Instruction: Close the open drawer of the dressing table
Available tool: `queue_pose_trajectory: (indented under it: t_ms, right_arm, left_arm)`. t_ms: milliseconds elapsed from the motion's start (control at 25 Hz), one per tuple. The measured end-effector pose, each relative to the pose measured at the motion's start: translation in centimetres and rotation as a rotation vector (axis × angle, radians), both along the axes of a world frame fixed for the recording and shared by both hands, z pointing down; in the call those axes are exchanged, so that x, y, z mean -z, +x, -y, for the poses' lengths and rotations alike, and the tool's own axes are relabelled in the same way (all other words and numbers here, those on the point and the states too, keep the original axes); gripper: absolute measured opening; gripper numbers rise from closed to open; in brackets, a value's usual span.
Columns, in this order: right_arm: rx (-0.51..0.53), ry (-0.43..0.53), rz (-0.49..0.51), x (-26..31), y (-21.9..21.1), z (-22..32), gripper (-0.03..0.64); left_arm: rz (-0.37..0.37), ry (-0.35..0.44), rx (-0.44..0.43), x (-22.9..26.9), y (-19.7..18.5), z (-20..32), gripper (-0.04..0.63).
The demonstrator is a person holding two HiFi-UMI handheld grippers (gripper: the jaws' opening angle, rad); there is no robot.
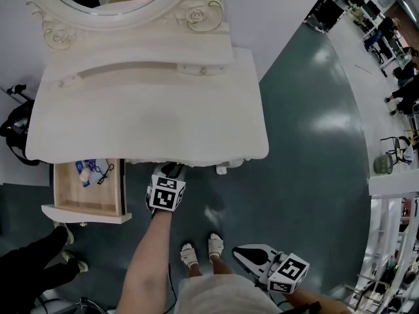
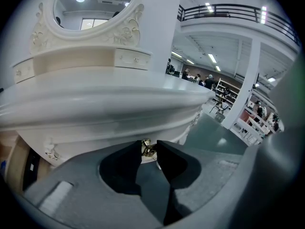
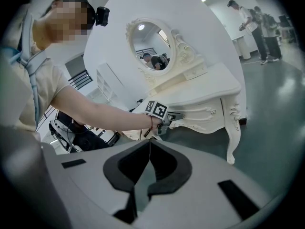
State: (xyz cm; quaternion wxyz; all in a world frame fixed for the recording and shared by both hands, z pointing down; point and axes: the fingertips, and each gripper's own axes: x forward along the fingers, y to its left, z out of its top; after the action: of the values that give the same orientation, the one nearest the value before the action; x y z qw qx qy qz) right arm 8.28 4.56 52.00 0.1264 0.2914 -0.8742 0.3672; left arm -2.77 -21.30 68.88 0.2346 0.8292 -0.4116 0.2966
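Note:
The white dressing table [image 1: 150, 120] with an oval mirror stands in front of me. Its left drawer [image 1: 88, 191] is pulled out, showing a wooden inside with small blue and black items; its wooden side shows at the left edge of the left gripper view [image 2: 12, 156]. My left gripper [image 1: 171, 172] is at the middle of the table's front, under the top's edge. Its jaws are shut on a small brass knob [image 2: 148, 148], which fills the narrow gap between the tips. My right gripper [image 1: 239, 252] hangs low at the right, away from the table, shut and holding nothing [image 3: 149, 142].
Another person's dark-clad legs [image 1: 33, 260] stand just left of the open drawer. A black bag [image 1: 16, 126] sits by the table's left end. My sandalled feet [image 1: 201, 250] are on the grey-green floor. A curved table leg [image 3: 232, 142] stands at the right front.

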Motion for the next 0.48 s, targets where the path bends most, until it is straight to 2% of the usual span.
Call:
queue_pose_trajectory:
  t_ms: [240, 480]
  right_arm:
    - [0.001, 0.002, -0.001, 0.0, -0.1, -0.1, 0.017]
    - [-0.003, 0.002, -0.005, 0.0, -0.2, 0.0, 0.016]
  left_arm:
    - [0.018, 0.032, -0.038, 0.1, -0.1, -0.3, 0.094]
    - [-0.005, 0.058, -0.033, 1.2, -0.3, -0.8, 0.115]
